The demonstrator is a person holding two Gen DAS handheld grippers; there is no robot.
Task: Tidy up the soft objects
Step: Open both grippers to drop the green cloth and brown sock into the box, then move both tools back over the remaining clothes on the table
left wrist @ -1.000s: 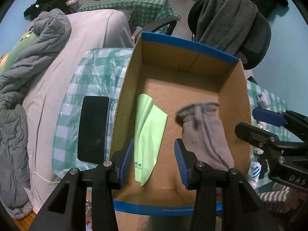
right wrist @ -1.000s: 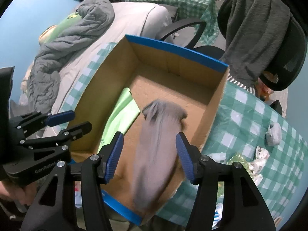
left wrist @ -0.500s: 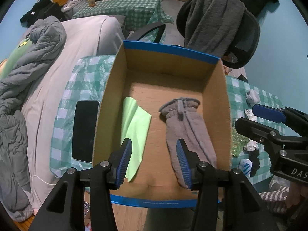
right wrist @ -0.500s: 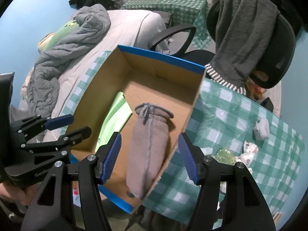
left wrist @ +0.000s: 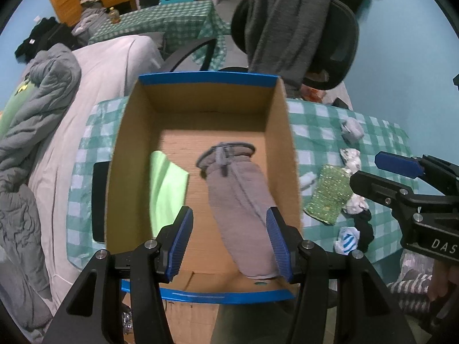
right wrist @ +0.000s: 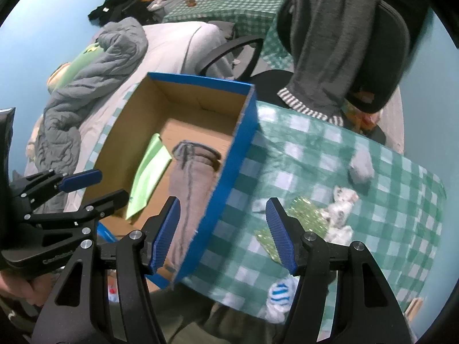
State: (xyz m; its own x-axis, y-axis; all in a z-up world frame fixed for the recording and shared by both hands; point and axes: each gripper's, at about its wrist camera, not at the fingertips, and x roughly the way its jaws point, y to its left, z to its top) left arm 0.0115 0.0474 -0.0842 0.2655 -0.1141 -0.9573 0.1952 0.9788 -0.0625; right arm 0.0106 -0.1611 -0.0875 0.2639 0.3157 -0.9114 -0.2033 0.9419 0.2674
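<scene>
A green-checked tablecloth (right wrist: 301, 154) covers the table ahead of me, with a rumpled bed (left wrist: 94, 80) off beyond my left side and an office chair (left wrist: 341, 40) draped in a grey garment (left wrist: 287, 20) behind the table's far edge. On the cloth stands an open cardboard box (left wrist: 134, 149) with blue edging.

My left gripper (left wrist: 229, 240) hangs over the near end of the box, jaws spread wide and holding nothing. Between and just beyond its fingers lies a grey sock (left wrist: 238, 197), cuff pointing away from me, flat on the box floor. To the left of the sock, in the same box, lies a light green cloth (left wrist: 166, 189).

My right gripper (right wrist: 222, 232) is likewise parted and empty, straddling the box's right wall: the left finger sits over the box, the right finger over the tablecloth. Just past that right finger lie a green glittery pouch (right wrist: 304, 215) and some white crumpled socks (right wrist: 341, 203), a grey balled sock (right wrist: 361, 166) farther out, and a blue-striped sock (right wrist: 278, 292) near the table's front edge.
</scene>
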